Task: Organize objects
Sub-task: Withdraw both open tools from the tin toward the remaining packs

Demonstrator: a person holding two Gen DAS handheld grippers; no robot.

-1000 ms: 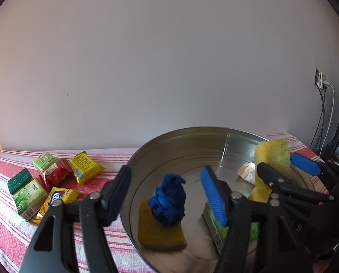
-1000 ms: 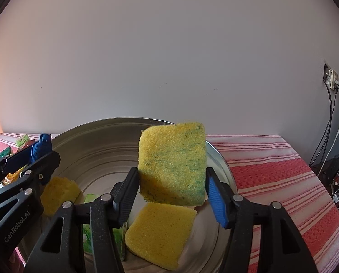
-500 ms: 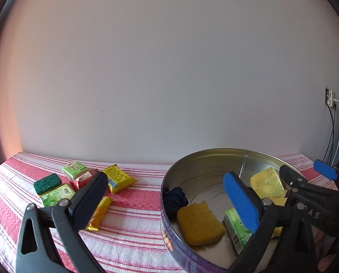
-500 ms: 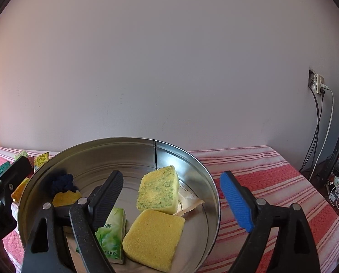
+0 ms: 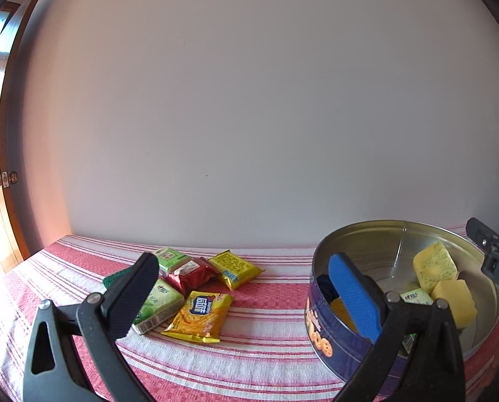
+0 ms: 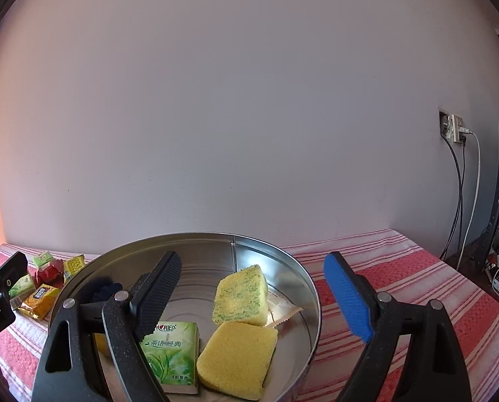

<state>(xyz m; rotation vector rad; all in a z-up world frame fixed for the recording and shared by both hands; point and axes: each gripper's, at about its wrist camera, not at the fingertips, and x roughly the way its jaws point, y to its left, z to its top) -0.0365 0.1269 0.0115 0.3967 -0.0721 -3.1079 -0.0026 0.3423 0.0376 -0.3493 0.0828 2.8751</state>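
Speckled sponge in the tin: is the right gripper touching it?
Apart. In the right wrist view the right gripper is open, and the speckled sponge lies in the tin, clear of both pads.

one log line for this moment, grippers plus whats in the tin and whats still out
left gripper: open, empty | right gripper: open, empty | tin: sponges, tissue pack | tablecloth: snack packets still out

Red-and-white striped cloth (image 5: 266,305) over the desk. Silver inside the round tin (image 6: 199,251), dark blue outside with golden biscuit pictures. Yellow sponge flecked with green (image 6: 241,296); plain yellow sponge (image 6: 237,351); green tea-leaf print on the tissue pack (image 6: 170,351); dark blue bundle (image 6: 105,293). Outside the tin: yellow biscuit packet (image 5: 201,315), red packet (image 5: 194,273), yellow-green packet (image 5: 234,268), dark green scrubber (image 5: 115,276). One black pad and one blue pad on each gripper.
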